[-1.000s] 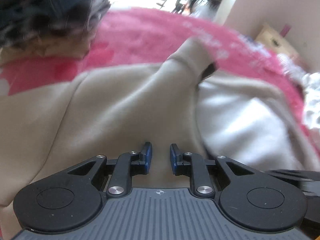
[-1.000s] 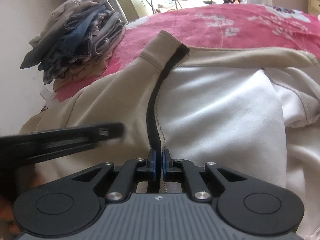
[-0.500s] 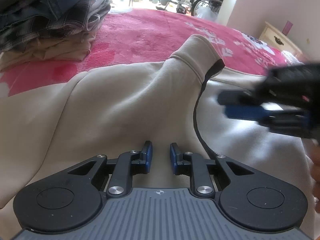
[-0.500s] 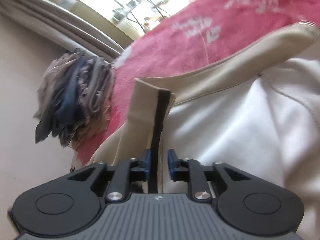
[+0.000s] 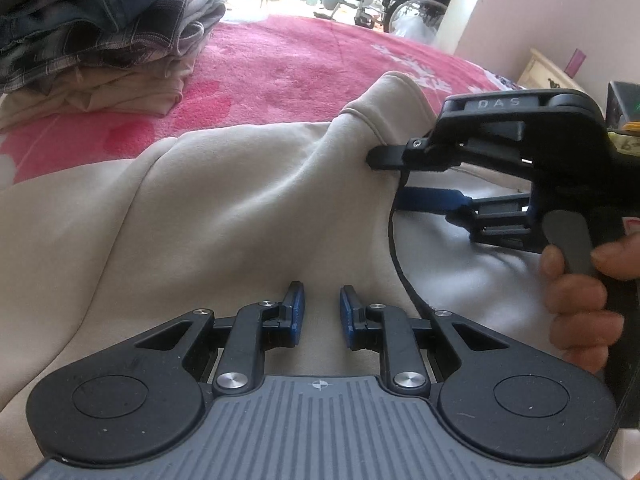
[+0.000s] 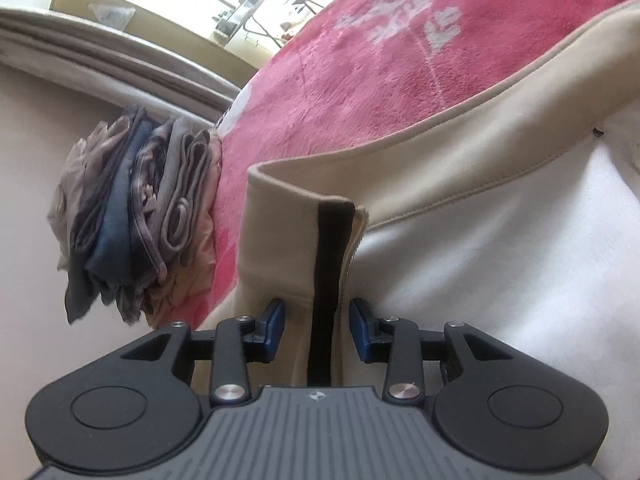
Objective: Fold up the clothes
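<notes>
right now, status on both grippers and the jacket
Left gripper open, hovering over the beige jacket. Right gripper opening, zipper edge between pads, not pinched. Folded pile clear of the work.

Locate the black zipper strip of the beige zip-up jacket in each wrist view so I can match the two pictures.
Left wrist view: the black zipper strip curves down right of centre, from the raised collar toward the left claw.
Right wrist view: the strip runs straight up the centre, between the opening jaws of the right claw, untouched by the pads.
Shared landmark: the stack of folded clothes on the pink floral blanket.
</notes>
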Demonstrator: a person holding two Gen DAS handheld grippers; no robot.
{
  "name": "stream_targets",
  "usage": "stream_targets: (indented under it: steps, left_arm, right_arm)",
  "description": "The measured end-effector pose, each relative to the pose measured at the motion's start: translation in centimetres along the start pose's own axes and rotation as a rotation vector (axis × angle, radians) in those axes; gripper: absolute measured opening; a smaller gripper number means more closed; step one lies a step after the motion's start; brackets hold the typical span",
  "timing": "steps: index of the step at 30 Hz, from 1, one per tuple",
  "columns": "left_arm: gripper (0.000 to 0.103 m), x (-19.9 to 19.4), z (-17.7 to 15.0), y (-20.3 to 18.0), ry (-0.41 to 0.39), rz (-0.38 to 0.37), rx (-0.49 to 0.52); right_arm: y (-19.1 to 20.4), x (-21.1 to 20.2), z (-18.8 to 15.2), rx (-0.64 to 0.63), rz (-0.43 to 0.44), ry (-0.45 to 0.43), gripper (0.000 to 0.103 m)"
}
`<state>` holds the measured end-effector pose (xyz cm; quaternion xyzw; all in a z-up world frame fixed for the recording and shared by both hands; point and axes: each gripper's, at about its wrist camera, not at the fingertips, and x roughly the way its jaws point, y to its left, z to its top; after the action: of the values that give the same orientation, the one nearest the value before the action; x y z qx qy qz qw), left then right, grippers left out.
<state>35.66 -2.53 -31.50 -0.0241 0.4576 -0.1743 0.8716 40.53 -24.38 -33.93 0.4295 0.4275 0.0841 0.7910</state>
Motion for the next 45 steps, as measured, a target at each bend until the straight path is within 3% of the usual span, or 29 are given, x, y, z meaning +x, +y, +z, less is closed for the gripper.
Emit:
stream_targets:
  steps: [3, 7, 11, 16, 22, 26, 31, 38, 45]
  left_arm:
    - [0.020, 0.0, 0.0, 0.1, 0.001, -0.008, -0.001]
    - [0.020, 0.0, -0.1, 0.2, 0.000, -0.013, -0.004]
    - [0.020, 0.1, 0.1, 0.1, 0.012, -0.009, -0.004]
    - [0.020, 0.1, 0.3, 0.2, 0.030, -0.013, -0.010]
    - [0.020, 0.0, 0.3, 0.2, 0.032, -0.013, -0.012]
    - [0.020, -0.1, 0.4, 0.0, 0.041, -0.004, -0.007]
    - [0.020, -0.5, 1.0, -0.2, 0.052, 0.004, 0.020]
    - [0.021, -3.6, 1.7, 0.0, -0.056, -0.017, 0.014]
    - [0.022, 0.5, 1.8, -3.3, 0.011, -0.024, 0.135]
  right_arm:
    - [-0.5, -0.7, 0.2, 0.020, 0.020, -0.028, 0.039]
    - [-1.3, -2.3, 0.8, 0.047, 0.005, -0.133, 0.047]
    - [-1.7, -1.8, 2.0, 0.066, 0.003, -0.142, 0.047]
    - [-0.6, -1.1, 3.0, -0.038, 0.004, -0.094, 0.048]
    - [-0.7, -2.4, 4.0, -0.029, 0.108, -0.112, 0.035]
    - [1.1, -3.3, 4.1, -0.142, 0.122, -0.083, 0.022]
    - [3.2, -4.5, 3.7, -0.276, 0.051, -0.071, 0.017]
    - [6.4, -6.3, 3.3, -0.399, -0.052, -0.087, 0.017]
    - [9.1, -6.1, 2.8, -0.462, -0.191, -0.105, 0.017]
